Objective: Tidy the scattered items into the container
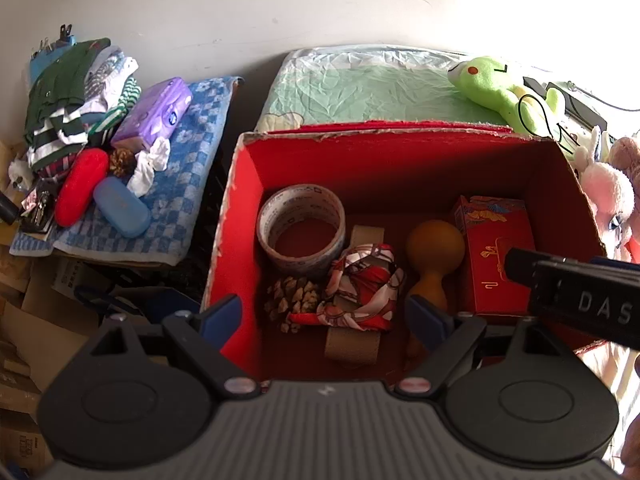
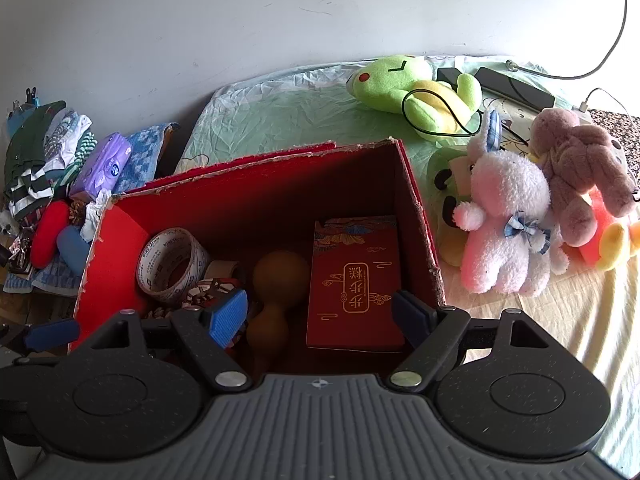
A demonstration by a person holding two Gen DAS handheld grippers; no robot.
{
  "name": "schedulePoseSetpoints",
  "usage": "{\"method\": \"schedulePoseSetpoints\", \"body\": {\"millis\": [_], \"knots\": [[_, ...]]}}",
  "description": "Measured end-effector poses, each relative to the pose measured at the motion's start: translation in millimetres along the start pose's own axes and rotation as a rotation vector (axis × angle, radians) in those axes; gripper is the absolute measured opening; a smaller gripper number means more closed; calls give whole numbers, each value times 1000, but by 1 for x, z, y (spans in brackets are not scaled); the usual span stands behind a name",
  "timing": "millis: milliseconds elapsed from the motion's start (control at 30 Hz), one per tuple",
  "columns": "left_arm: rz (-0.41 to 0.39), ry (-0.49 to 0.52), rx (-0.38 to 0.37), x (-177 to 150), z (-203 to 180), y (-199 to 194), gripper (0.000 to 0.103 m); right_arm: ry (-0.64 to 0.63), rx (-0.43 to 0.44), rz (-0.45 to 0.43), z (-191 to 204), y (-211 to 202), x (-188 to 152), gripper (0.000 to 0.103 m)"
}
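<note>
A red cardboard box (image 1: 244, 200) (image 2: 116, 236) stands on the bed. In it lie a tape roll (image 1: 301, 229) (image 2: 172, 266), a pine cone (image 1: 292, 300), a patterned scarf (image 1: 362, 286), a brown gourd (image 1: 434, 256) (image 2: 278, 284) and a red packet box (image 1: 496, 256) (image 2: 356, 280). My left gripper (image 1: 326, 318) is open and empty above the box's near side. My right gripper (image 2: 320, 314) is open and empty over the gourd and the red packet box. Its body also shows in the left wrist view (image 1: 580, 296).
Left of the box a blue checked towel (image 1: 192, 168) holds a red case (image 1: 82, 186), a blue case (image 1: 122, 206), a purple tissue pack (image 1: 154, 114), another pine cone (image 1: 122, 162) and folded clothes (image 1: 68, 96). A green frog plush (image 2: 416, 88), a white-pink plush (image 2: 504, 224) and a mauve plush (image 2: 580, 164) lie at right.
</note>
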State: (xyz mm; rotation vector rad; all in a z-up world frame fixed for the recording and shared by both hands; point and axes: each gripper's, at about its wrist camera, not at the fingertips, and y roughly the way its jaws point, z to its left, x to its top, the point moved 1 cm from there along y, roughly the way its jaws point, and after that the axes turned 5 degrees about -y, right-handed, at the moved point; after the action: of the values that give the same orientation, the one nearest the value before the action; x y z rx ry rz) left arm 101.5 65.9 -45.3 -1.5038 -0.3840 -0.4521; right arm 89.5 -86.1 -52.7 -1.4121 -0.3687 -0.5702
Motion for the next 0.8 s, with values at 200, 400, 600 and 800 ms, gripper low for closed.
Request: {"method": "schedulePoseSetpoints", "body": {"millis": [200, 400, 600, 800], "knots": [[33, -8, 8, 2, 0, 10, 88, 13, 13, 25, -3, 7, -1, 82], [44, -10, 20, 4, 0, 17, 88, 11, 45, 34, 0, 13, 1, 82], [37, -11, 27, 10, 0, 22, 88, 2, 54, 38, 0, 24, 8, 82], [39, -13, 41, 16, -1, 30, 88, 1, 61, 63, -3, 38, 10, 82]]}}
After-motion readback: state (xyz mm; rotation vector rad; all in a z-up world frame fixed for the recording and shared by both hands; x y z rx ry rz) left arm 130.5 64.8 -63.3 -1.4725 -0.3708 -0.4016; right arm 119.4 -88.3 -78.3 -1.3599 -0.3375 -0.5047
